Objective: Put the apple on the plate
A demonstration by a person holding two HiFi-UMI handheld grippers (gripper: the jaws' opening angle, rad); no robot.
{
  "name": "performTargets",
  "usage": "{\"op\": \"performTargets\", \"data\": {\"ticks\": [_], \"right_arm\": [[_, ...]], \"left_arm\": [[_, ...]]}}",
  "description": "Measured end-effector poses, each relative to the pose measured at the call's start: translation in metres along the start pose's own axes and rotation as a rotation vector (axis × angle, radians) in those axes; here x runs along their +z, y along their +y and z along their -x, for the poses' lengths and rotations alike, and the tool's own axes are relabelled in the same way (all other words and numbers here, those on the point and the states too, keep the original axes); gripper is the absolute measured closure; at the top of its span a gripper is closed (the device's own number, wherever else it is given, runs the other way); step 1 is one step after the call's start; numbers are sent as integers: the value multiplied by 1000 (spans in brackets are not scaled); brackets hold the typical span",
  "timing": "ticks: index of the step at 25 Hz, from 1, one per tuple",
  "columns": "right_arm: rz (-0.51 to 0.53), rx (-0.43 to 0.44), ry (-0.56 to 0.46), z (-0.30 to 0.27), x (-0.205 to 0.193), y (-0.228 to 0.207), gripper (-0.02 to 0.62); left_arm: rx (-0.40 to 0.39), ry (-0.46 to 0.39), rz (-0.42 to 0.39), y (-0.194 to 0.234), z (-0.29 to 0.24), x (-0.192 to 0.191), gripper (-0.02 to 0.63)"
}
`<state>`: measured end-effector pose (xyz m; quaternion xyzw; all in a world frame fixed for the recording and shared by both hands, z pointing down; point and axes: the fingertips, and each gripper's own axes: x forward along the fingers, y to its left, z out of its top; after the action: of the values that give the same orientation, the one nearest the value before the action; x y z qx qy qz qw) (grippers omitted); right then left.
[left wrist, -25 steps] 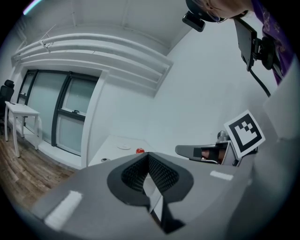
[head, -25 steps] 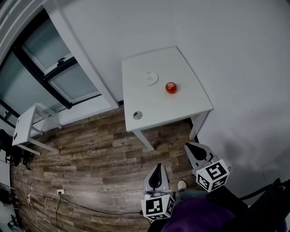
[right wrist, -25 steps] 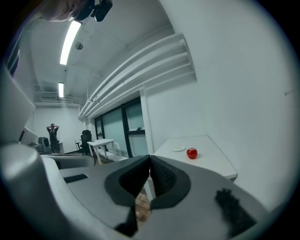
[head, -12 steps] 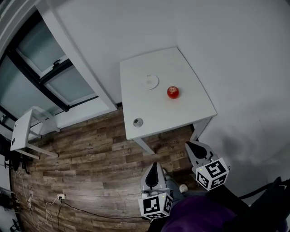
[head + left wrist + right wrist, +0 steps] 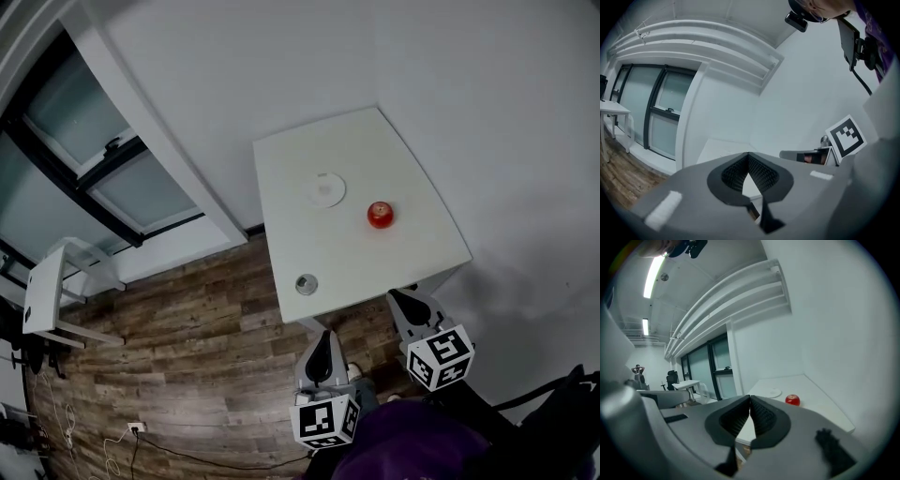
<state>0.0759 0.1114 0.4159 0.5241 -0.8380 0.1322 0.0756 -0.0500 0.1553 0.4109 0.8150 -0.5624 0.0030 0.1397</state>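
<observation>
Two sets clenched, empty | left tongs (image 5: 322, 339) before counter (image 5: 427, 211) near edge | plate (image 5: 325, 190) mid-counter | apple (image 5: 380, 215) on counter, right of plate, apart | right tongs (image 5: 401, 298) by near-right corner

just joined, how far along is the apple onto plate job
Done: nothing yet; the apple sits on the table, apart from the empty plate. In hand: nothing; the left gripper and right gripper are shut, empty, short of the table. Left: grasp the apple and set it on the plate.
</observation>
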Motion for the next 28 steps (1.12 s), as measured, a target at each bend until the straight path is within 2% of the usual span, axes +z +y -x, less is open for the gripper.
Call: {"op": "performTargets", "data": {"ticks": [12, 19, 28], "right_arm": [[-21, -101, 10, -65, 9, -9, 585], [-33, -111, 26, -92, 7, -23, 584], [-17, -98, 35, -137, 25, -66, 584]], "left_arm": [[-94, 32, -10, 46, -62, 13, 601], [-91, 58, 7, 63, -89, 8, 601], [-53, 66, 27, 77, -139, 16, 601]]}}
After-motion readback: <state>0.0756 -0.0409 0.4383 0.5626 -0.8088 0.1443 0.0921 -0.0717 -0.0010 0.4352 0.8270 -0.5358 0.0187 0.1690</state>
